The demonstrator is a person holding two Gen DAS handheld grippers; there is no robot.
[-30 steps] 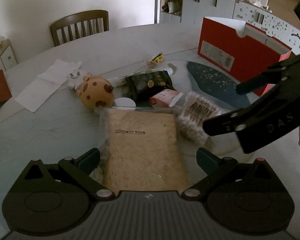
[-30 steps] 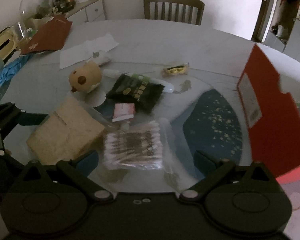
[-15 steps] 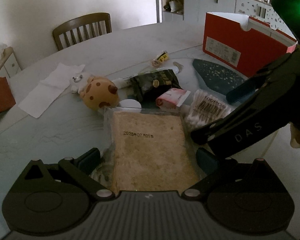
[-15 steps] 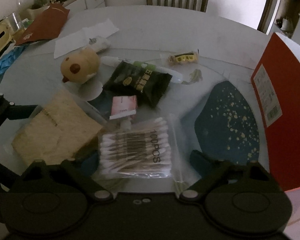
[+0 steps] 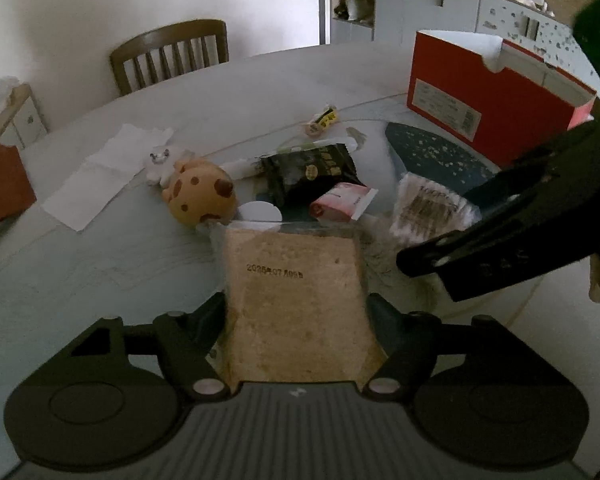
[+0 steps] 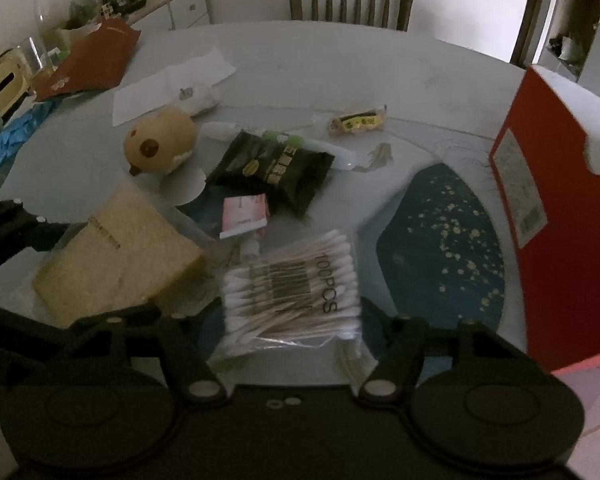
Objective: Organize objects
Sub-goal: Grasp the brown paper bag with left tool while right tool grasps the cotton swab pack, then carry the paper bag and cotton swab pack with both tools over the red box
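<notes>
Both your tongs have just been closing, each onto its own packet on the round table (image 6: pixel 340 64).

Your left gripper (image 5: pixel 296 312) has a clear-wrapped slab of bread (image 5: pixel 296 300) between its jaws, with the fingers (image 5: pixel 210 316) pressed against the wrapper's sides at the near edge. Your right gripper (image 6: pixel 290 316) straddles the bag of cotton swabs (image 6: pixel 296 280), the pads against the bag's edges as far as the blur lets you tell. From the swabs, the pink card packet (image 6: pixel 244 216) lies at 11 o'clock, the black snack pouch (image 6: pixel 276 168) at 12, the spotted plush toy (image 6: pixel 160 144) further off at 11, and the red shoebox (image 6: pixel 564 216) at 3, beyond the dark speckled mat (image 6: pixel 440 240).
</notes>
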